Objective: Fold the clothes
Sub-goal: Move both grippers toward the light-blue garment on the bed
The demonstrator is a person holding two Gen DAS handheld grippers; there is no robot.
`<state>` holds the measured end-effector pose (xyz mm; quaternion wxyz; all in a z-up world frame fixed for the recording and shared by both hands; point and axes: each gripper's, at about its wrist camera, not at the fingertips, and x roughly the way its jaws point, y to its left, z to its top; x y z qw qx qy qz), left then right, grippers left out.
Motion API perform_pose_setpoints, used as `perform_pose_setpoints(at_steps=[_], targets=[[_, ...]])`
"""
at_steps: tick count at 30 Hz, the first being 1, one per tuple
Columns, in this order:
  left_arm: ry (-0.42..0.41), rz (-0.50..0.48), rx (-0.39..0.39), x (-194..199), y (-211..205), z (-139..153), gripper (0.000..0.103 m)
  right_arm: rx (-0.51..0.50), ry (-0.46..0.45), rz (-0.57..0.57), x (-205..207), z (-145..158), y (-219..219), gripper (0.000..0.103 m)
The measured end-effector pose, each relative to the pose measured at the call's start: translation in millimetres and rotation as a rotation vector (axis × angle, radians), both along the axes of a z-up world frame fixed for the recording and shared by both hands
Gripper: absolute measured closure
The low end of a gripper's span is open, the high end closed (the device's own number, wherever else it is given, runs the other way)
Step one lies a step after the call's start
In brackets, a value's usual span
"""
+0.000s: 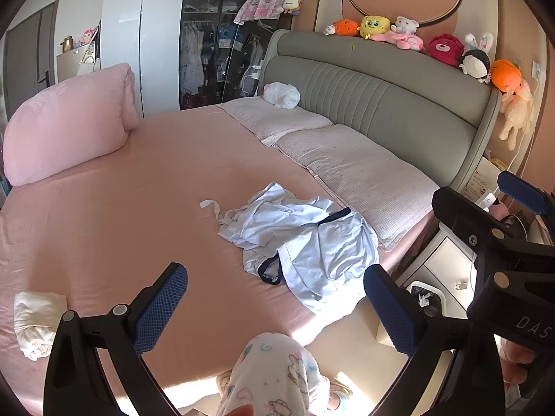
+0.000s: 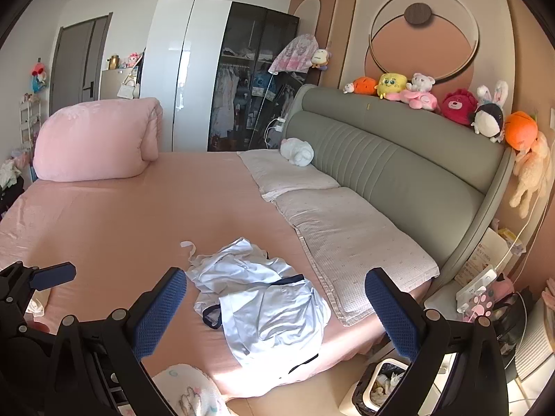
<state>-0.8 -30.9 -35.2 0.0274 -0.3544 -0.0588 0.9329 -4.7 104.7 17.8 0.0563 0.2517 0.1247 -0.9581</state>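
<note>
A crumpled light-blue garment (image 1: 295, 239) with navy trim lies on the pink bed sheet (image 1: 138, 208), near the bed's front edge and beside the pillows. My left gripper (image 1: 277, 308) hovers open above the bed edge, just short of the garment, with nothing between its blue pads. In the right wrist view the same garment (image 2: 263, 305) lies ahead of my right gripper (image 2: 275, 312), which is also open and empty. One of the right gripper's fingers (image 1: 520, 190) shows at the right edge of the left wrist view. A small white cloth (image 1: 34, 322) lies folded at the left.
A rolled pink duvet (image 2: 97, 138) sits at the far left of the bed. Two pillows (image 2: 347, 235) lie along the grey headboard (image 2: 399, 159), topped with plush toys. A nightstand (image 1: 447, 260) and waste bin (image 2: 381, 384) stand at the right. A person's knee (image 1: 274, 374) in patterned pyjamas is below.
</note>
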Motion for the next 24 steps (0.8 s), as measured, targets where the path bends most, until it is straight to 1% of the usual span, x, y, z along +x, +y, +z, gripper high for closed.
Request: perform_pose_setpoints(at_steps=[5, 7, 9, 14, 16, 21, 24], targets=[[-0.059, -0.004, 0.001, -3, 0, -19, 0.000, -0.004, -0.056, 0.001, -7, -19, 3, 0.000], [-0.080, -0.011, -0.011, -4, 3, -24, 0.000, -0.010, -0.084, 0.003, -11, -27, 5, 0.000], [-0.091, -0.014, -0.026, -7, 6, -29, 0.000, -0.016, -0.111, 0.003, -15, -35, 8, 0.000], [-0.115, -0.023, -0.042, -16, 11, -36, 0.000, -0.046, -0.140, -0.006, -25, -45, 19, 0.000], [-0.130, -0.026, -0.051, -22, 14, -40, 0.000, -0.035, -0.155, -0.014, -30, -50, 22, 0.000], [-0.205, -0.034, -0.073, -42, 25, -59, 0.000, -0.008, -0.198, -0.038, -44, -66, 30, 0.000], [-0.264, -0.061, -0.055, -54, 33, -73, 0.000, -0.003, -0.233, -0.065, -54, -77, 39, 0.000]])
